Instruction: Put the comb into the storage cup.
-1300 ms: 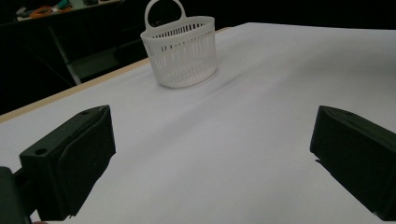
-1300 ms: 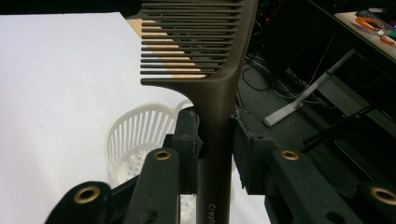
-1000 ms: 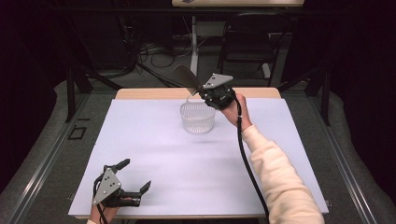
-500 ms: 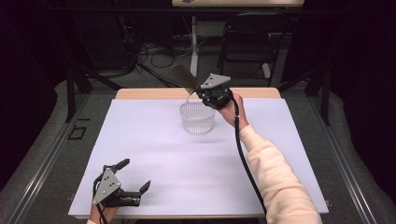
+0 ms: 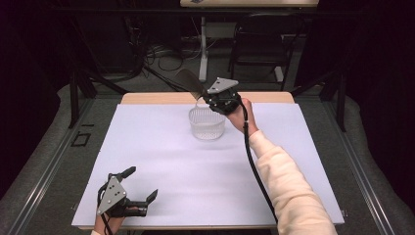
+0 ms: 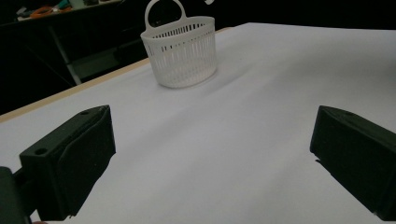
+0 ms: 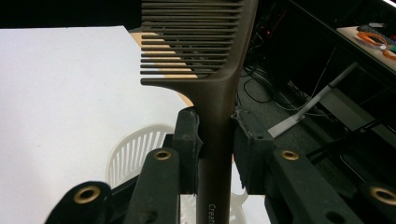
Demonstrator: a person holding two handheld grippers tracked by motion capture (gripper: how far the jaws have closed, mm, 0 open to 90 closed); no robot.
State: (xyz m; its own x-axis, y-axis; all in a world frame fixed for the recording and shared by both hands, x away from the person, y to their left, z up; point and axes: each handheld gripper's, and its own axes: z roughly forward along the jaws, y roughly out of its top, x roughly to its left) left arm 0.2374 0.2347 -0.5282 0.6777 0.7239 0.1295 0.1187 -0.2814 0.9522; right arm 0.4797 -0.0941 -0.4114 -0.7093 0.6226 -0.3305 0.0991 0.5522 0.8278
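The dark brown plastic wide-tooth comb [image 7: 212,88] was up in the air at the far side of the table, gripped by its handle in your right gripper [image 7: 215,140]. Both jaws were clenched on the handle, pads pressing on either side just below the teeth. In the right gripper view the comb stood upright between the jaws, teeth pointing left, some pale lettering on the lower handle too cut off to read. In the high view the comb [image 5: 190,83] stuck out up and to the left from the right gripper [image 5: 208,98], tilted, clear of the table.

Right below and just near of it sat the small white slotted plastic basket [image 5: 207,123], round, upright, on the far middle of the white table cover [image 5: 161,161]. The comb was above the basket's far rim, not touching it as far as I could tell. The left gripper view showed the basket [image 6: 180,51] with its looped handle standing up at the back.

Your right hand [image 5: 240,115] held the gripper just right of the basket, cream sleeve [image 5: 288,191] running in from the near right, black cable hanging along it.

Your left gripper [image 5: 142,188] rested at the near left corner, well apart from the basket, jaws spread wide with nothing between them.

A wooden table edge [image 5: 156,98] showed beyond the cover; a dark chair [image 5: 254,39] stood behind.
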